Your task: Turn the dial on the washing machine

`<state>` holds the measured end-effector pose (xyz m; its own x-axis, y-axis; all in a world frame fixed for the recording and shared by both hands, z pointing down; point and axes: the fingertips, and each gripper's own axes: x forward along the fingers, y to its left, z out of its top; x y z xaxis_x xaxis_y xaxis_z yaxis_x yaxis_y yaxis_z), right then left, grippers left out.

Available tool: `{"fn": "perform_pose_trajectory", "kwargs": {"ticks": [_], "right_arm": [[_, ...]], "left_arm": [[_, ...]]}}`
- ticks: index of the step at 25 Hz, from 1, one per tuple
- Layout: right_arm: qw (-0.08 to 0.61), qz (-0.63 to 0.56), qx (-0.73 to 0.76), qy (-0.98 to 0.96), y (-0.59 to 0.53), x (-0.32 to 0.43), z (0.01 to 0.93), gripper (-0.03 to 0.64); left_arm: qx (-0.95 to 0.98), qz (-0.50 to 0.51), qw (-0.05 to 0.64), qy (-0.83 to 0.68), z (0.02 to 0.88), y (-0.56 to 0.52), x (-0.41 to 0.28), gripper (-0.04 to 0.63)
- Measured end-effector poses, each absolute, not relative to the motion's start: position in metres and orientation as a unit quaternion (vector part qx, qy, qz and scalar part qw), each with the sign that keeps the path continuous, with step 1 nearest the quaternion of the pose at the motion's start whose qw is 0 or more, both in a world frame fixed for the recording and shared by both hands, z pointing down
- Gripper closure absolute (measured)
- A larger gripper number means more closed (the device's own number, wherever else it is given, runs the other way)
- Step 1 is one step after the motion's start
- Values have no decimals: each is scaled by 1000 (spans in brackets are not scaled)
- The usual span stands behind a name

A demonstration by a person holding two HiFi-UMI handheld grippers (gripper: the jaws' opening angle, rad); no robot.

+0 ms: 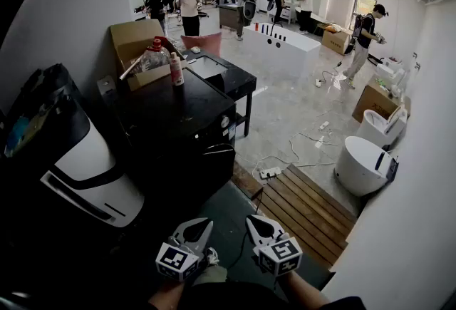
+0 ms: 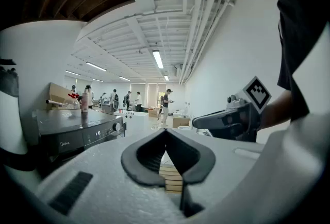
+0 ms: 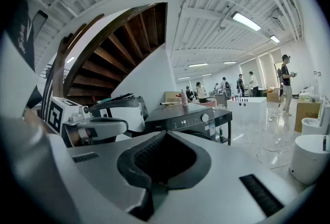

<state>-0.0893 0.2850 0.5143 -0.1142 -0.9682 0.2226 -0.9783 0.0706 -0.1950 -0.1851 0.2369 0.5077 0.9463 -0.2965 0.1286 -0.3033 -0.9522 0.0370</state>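
Note:
The black washing machine (image 1: 178, 130) stands ahead of me on the left, its small silver dial (image 1: 225, 121) at the right end of the front panel. My left gripper (image 1: 206, 223) and right gripper (image 1: 251, 219) hang side by side low in the head view, well short of the machine, both shut and empty. In the left gripper view the dial (image 2: 117, 126) is far off to the left past the shut left gripper (image 2: 166, 131), with the right gripper (image 2: 227, 120) alongside. From the right gripper (image 3: 165, 133) the dial (image 3: 205, 118) shows ahead, with the left gripper (image 3: 98, 127) beside it.
Bottles (image 1: 175, 68) and a cardboard box (image 1: 135, 41) sit on or behind the machine's top. A black table (image 1: 231, 77) adjoins it. A white-and-black appliance (image 1: 89, 173) stands at left. Wooden decking (image 1: 306, 205), a power strip (image 1: 271, 172) and white tubs (image 1: 363, 164) lie right. Several people stand at the back.

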Motion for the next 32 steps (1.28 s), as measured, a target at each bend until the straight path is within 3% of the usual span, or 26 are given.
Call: {"fn": "perform_pose_trajectory", "kwargs": {"ticks": [7,10,14,19,32], "right_arm": [[-1,148,653,-742,265,-80,506,608],[-5,152,653,-742,247,-70,507,564],[6,156,661,-734,215,-54,510,449],[11,162,674,-720,172,-29,512,443],[14,165,694,-700,76,1,514,443]], "left_arm": [[987,67,40,-139,513,218,-170,571],[988,72,48,-131,520,200,-158,552],[988,64,60,-126,516,166,-139,508],[989,63,73,-110,517,124,-115,476],[990,69,79,-92,519,25,-90,465]]}}
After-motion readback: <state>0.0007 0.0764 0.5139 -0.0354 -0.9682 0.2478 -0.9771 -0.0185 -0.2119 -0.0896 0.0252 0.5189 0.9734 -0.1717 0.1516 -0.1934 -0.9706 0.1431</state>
